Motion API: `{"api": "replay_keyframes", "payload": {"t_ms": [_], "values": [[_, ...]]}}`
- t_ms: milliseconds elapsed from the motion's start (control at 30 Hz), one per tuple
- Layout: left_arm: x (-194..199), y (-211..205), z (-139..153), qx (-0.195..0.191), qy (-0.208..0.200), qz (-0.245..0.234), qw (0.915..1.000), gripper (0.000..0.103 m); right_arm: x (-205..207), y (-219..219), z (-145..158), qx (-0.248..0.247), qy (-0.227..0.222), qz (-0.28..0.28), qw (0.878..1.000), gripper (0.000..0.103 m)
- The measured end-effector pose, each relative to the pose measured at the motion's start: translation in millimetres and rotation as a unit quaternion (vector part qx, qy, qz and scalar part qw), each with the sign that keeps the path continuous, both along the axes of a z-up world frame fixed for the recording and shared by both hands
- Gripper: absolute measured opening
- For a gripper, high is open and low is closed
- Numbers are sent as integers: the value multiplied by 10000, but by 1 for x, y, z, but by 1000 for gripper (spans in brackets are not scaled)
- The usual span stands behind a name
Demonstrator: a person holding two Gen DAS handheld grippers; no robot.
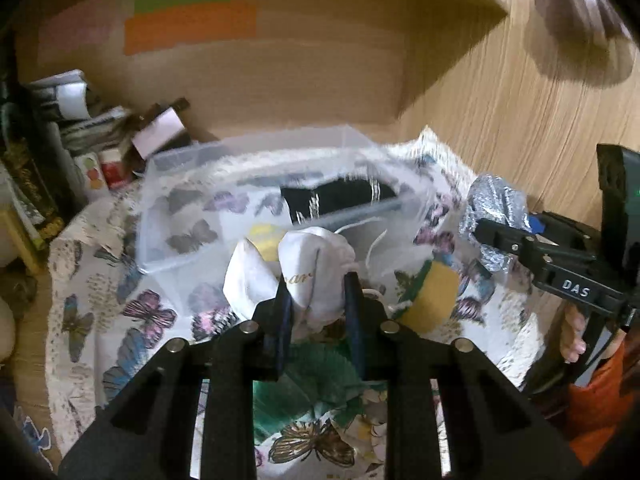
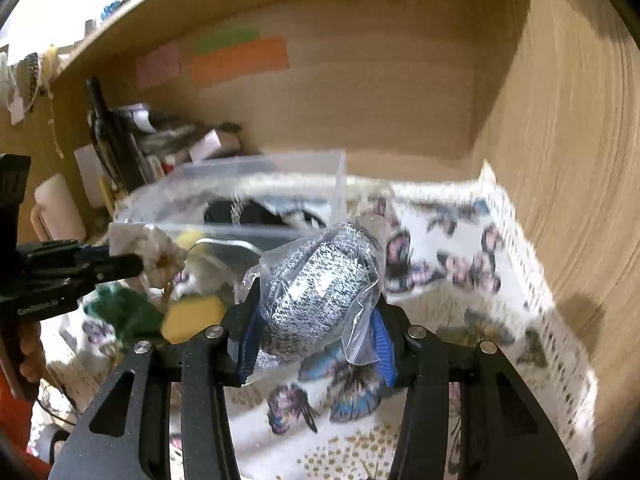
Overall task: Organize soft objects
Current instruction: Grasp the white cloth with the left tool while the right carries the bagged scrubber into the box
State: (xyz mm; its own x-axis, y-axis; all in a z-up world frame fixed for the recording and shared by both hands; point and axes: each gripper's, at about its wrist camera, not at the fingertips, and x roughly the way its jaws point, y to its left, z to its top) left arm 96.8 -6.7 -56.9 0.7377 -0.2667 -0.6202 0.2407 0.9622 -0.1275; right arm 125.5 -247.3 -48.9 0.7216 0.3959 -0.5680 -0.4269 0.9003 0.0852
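Note:
My left gripper (image 1: 320,300) is shut on a white drawstring cloth pouch (image 1: 304,264) and holds it above the butterfly cloth, just in front of the clear plastic box (image 1: 168,240). My right gripper (image 2: 316,340) is shut on a silver mesh scourer in a clear plastic bag (image 2: 320,288), held above the cloth to the right of the box (image 2: 336,176). A black item with white stripes (image 1: 340,196) lies inside the box. A yellow sponge (image 1: 434,292) and a green fuzzy item (image 1: 304,380) lie on the cloth near the left gripper.
The butterfly-print cloth (image 2: 460,240) covers a wooden shelf bay with a back wall and a right side wall (image 2: 560,160). Books and small boxes (image 1: 60,152) are stacked at the left. A paper roll (image 2: 56,208) stands at the far left.

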Motion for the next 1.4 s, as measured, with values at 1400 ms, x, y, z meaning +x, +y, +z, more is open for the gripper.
{"api": "replay_keyframes", "payload": {"t_ms": [1400], "values": [[107, 42, -5, 69, 277, 540, 9981, 24, 126, 103, -9, -811, 464, 1148, 9890, 43]]}}
